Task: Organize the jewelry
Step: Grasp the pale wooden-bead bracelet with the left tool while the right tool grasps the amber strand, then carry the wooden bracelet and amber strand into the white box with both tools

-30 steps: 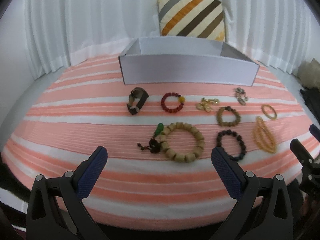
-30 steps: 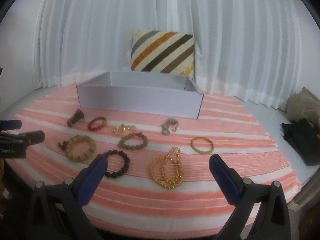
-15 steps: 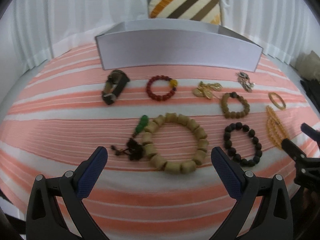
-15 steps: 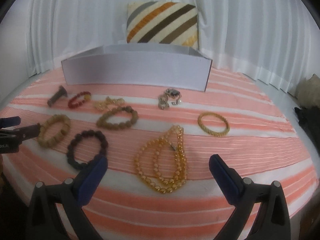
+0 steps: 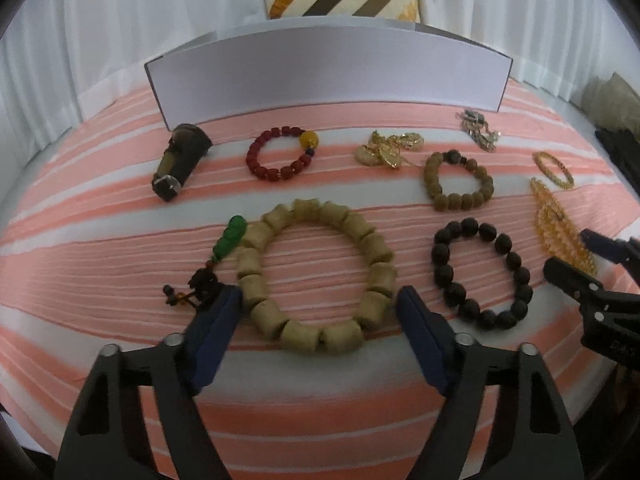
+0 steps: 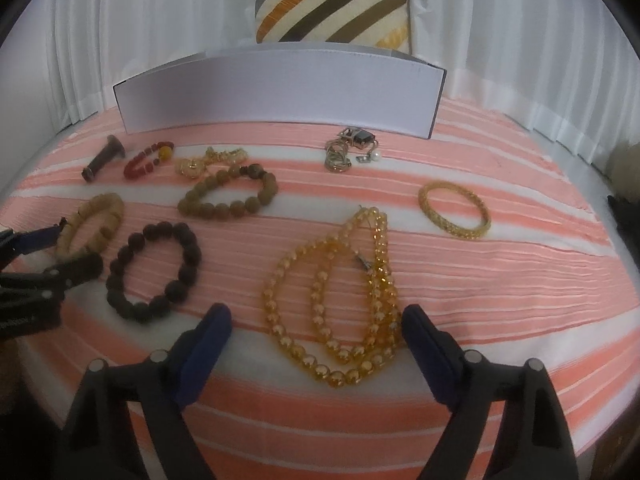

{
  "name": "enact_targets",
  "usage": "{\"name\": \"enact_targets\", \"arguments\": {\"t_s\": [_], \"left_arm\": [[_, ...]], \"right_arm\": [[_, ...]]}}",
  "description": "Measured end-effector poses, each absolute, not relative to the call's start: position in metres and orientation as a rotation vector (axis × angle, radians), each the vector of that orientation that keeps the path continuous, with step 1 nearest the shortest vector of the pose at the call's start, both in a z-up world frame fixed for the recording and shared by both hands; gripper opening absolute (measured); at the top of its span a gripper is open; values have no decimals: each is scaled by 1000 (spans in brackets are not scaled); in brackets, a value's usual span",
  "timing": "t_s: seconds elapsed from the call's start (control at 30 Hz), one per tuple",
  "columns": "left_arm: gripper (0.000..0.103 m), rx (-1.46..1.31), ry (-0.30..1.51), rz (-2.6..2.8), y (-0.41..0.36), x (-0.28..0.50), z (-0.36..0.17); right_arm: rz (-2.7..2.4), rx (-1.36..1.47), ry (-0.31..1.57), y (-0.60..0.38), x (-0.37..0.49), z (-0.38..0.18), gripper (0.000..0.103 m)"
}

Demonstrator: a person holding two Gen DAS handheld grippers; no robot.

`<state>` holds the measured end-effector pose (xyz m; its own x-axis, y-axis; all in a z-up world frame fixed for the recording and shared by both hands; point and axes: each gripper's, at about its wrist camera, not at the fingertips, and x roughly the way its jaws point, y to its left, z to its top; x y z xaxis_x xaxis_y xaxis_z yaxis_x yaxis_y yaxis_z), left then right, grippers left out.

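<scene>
A large tan wooden bead bracelet (image 5: 316, 276) with a green charm (image 5: 230, 236) lies on the pink striped cloth (image 5: 100, 240). My left gripper (image 5: 320, 304) is low over it, jaws closing, with the bracelet's near half between the blue pads, which are not pressing on it. In the right wrist view an amber bead necklace (image 6: 332, 304) lies doubled on the cloth. My right gripper (image 6: 316, 320) straddles its near end, jaws closing, and its pads do not press on it either. A white open box (image 5: 328, 72) stands behind the jewelry.
Also on the cloth are a dark bead bracelet (image 5: 480, 272), a brown bead bracelet (image 5: 458, 180), a red one (image 5: 280, 156), a gold chain pile (image 5: 388, 150), rings (image 6: 352, 148), a gold bangle (image 6: 454, 210) and a dark cuff (image 5: 180, 162). A striped cushion (image 6: 332, 0) leans on white curtains.
Both grippers have dropped down and forward toward the cloth. The wooden bracelet and the amber necklace now sit between their jaws, and both pairs of jaws have narrowed.
</scene>
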<state>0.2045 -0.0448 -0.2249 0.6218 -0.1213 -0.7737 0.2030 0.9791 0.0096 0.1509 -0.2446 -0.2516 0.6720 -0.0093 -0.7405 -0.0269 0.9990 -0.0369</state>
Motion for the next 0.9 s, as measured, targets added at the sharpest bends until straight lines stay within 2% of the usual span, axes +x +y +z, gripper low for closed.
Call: {"name": "enact_targets", "arguments": {"t_s": [0.07, 0.13, 0.17, 0.23, 0.3, 0.33, 0.47, 0.5, 0.53, 0.9], "left_arm": [[68, 89, 874, -190, -45, 206, -225], [55, 94, 859, -194, -47, 205, -225], [50, 96, 851, -200, -49, 205, -225], [36, 101, 839, -213, -52, 203, -225], [28, 105, 829, -217, -55, 202, -224], [28, 105, 826, -217, -55, 202, -224], [26, 61, 824, -208, -48, 202, -218], [17, 54, 820, -205, -46, 203, -215], [0, 42, 804, -218, -44, 201, -209], [0, -50, 816, -214, -22, 211, -176]], "right_arm": [[20, -47, 827, -243, 153, -251, 71], [28, -52, 816, -242, 154, -251, 56], [28, -57, 810, -242, 154, -251, 54], [34, -55, 799, -242, 155, -251, 35], [35, -48, 793, -243, 155, -250, 26], [36, -44, 789, -244, 155, -250, 16], [48, -20, 781, -248, 155, -246, 14], [51, -18, 777, -248, 154, -243, 9], [56, -13, 766, -247, 153, -239, 8], [86, 0, 668, -241, 150, -193, 8]]}}
